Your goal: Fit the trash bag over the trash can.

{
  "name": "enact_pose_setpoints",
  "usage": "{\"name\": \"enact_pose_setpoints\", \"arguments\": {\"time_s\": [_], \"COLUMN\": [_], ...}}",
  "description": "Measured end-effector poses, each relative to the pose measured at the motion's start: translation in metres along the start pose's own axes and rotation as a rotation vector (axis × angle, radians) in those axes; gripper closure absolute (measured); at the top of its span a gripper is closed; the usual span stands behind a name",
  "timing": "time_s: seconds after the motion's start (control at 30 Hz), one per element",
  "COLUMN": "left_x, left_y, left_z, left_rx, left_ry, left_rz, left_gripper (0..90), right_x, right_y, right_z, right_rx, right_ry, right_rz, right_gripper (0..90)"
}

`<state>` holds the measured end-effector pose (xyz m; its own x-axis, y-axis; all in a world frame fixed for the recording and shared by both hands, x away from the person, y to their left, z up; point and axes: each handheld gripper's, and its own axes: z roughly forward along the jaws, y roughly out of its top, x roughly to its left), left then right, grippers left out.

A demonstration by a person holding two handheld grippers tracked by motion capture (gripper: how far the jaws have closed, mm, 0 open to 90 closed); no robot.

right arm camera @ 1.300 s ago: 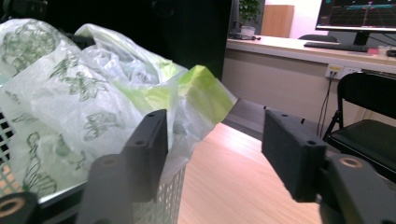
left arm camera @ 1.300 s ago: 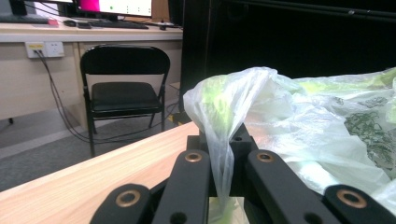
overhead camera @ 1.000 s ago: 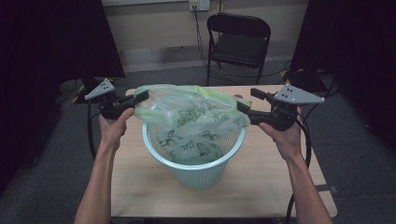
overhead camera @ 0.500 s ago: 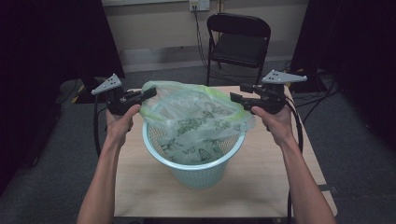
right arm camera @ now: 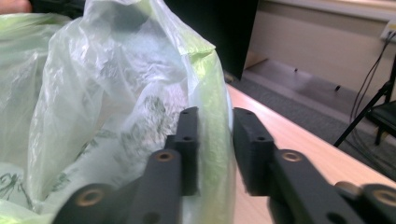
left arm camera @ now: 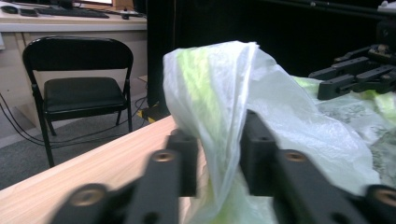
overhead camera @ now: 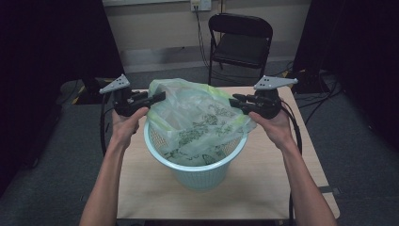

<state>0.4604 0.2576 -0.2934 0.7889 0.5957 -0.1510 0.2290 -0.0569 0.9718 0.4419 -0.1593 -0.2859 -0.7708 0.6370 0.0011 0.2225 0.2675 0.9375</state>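
A pale green plastic bag with a leaf print lines a light blue mesh basket on the wooden table. My left gripper is at the bag's left rim. Its jaws have just been opening, and in the left gripper view the left gripper stands apart around a loose fold of the bag. My right gripper is at the bag's right rim. Its jaws have just been closing; the right gripper straddles the bag's green edge with a gap still showing.
A black folding chair stands behind the table's far edge, with cables on the floor around it. Bare tabletop lies to the right of the basket and in front of it. The right gripper shows across the bag in the left gripper view.
My right gripper has moved inward and slightly away from me, onto the bag's right rim. The bag's top now stands higher and more bunched between the two grippers. The left hand has stayed put.
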Motion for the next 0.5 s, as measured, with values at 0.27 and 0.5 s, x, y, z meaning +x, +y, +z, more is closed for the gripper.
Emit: {"name": "enact_pose_setpoints", "arguments": {"time_s": [0.27, 0.5], "left_x": [-0.002, 0.014], "left_y": [0.006, -0.008], "left_z": [-0.027, -0.025], "left_rx": [-0.099, -0.065], "left_ry": [-0.066, -0.022], "left_rz": [-0.021, -0.077], "left_gripper": [50.4, 86.2], "right_x": [-0.007, -0.020], "right_y": [0.003, -0.006], "right_z": [-0.002, 0.011], "right_rx": [-0.086, -0.063], "right_ry": [-0.067, -0.107], "right_rz": [0.034, 0.058], "right_gripper": [90.0, 90.0]}}
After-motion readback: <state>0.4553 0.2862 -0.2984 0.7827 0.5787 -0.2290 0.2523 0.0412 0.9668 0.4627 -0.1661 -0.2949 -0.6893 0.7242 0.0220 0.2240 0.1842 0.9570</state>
